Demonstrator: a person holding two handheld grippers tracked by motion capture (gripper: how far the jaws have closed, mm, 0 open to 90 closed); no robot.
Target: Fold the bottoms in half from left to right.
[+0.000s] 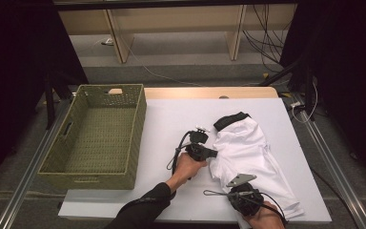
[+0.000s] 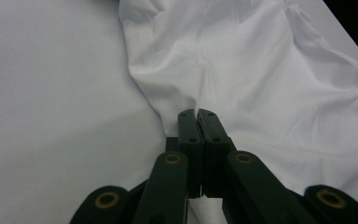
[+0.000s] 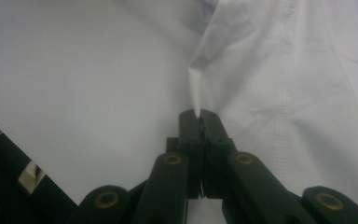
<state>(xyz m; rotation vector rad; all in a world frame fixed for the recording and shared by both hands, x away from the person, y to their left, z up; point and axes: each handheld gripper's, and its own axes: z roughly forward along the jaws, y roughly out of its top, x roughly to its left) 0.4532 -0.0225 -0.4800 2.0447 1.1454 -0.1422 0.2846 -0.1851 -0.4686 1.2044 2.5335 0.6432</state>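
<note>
Both claws bite the same white shirt (image 1: 248, 152), which lies crumpled on the right half of the tabletop (image 1: 171, 119). The left claw (image 2: 197, 113) is pressed together on a fold at the shirt's left edge; the right claw (image 3: 199, 113) pinches a peak of cloth along its near edge. Two grips along one side look like a setup for lifting or folding. The shirt is plain white, wrinkled, with stitched seams and a dark collar at its far end. An empty basket (image 1: 83, 138) sits to the left, probably its destination.
</note>
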